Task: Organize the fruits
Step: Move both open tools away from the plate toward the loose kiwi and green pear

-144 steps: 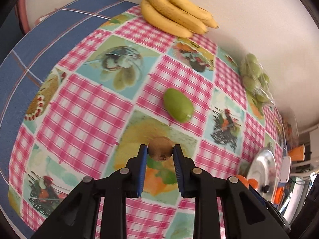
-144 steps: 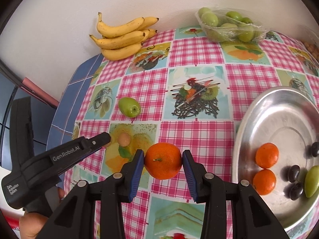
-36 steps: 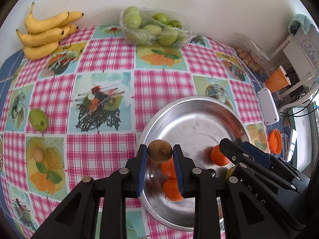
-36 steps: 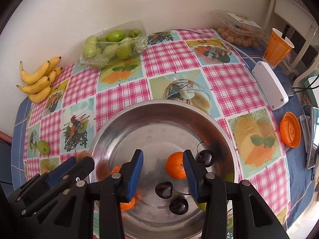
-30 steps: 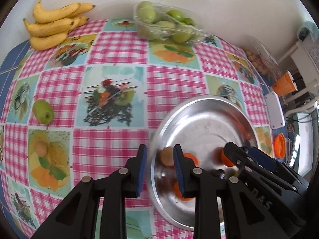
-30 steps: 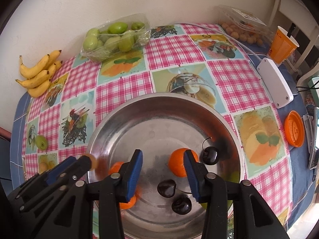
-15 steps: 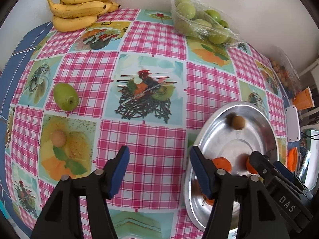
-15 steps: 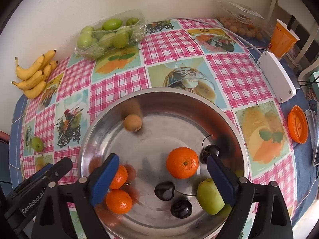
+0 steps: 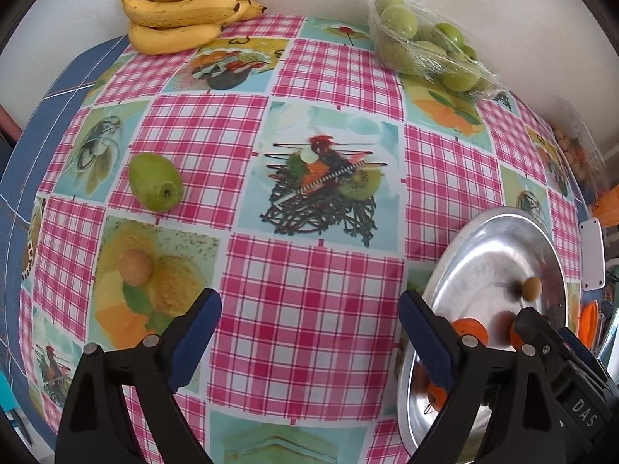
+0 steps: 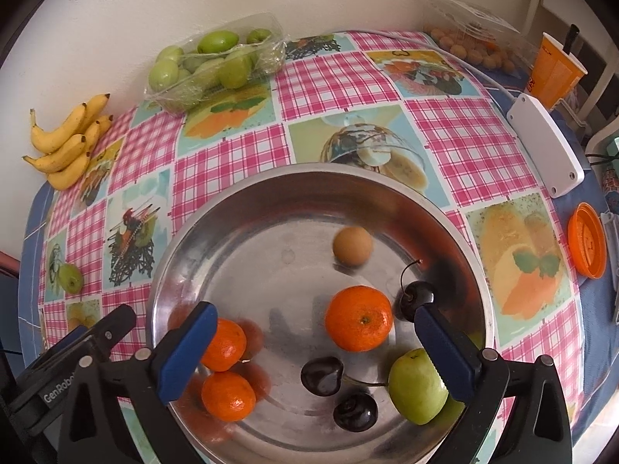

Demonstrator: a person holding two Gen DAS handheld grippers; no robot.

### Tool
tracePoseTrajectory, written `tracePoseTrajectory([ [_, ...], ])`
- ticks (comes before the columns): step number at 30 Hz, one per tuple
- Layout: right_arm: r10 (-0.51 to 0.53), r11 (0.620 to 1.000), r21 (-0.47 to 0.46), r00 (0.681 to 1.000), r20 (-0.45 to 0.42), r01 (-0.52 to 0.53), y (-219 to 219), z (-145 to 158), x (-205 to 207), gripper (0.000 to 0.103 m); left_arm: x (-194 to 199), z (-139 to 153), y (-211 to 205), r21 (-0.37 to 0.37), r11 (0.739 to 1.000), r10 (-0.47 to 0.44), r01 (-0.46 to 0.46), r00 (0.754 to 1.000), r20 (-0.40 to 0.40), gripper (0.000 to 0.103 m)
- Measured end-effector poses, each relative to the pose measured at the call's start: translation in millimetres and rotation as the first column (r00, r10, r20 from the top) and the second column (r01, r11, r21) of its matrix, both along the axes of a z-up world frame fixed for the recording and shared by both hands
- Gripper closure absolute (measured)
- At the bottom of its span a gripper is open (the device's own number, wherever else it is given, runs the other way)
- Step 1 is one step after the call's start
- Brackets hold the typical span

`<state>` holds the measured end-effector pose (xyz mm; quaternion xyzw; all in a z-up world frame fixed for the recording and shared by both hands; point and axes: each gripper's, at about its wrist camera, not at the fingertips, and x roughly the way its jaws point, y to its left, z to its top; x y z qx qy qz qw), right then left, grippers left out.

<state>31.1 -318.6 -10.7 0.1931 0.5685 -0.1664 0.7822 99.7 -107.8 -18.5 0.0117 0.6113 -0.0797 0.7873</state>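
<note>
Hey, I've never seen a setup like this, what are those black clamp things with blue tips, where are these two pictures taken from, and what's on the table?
Those are two hand-held grippers, no robot arm. Each carries a wide-angle camera looking along its fingers.

The left gripper hangs over the pink checked tablecloth; the right gripper hangs over the round shiny metal tray. Both jaws are opening, gripping nothing.

In the tray lie three oranges, three dark cherries, a green apple-like fruit and a small round brown fruit.

On the cloth lie a loose green pear-shaped fruit, a bunch of yellow bananas and a clear wrapped pack of green fruits.
</note>
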Motion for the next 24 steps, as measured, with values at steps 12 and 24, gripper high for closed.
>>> tracePoseTrajectory([
  [12,0.006,1.0,-0.006,1.0,0.022,-0.006,5,8,-1,0.0,-1,14,15,-0.029,1.0,0.0,0.002,0.999,0.048,0.007],
  [24,0.051,0.999,-0.001,0.997,0.051,-0.051,19,18,2,0.0,7,26,44,-0.07,0.995,0.075,-0.069,0.993,0.089,0.007],
])
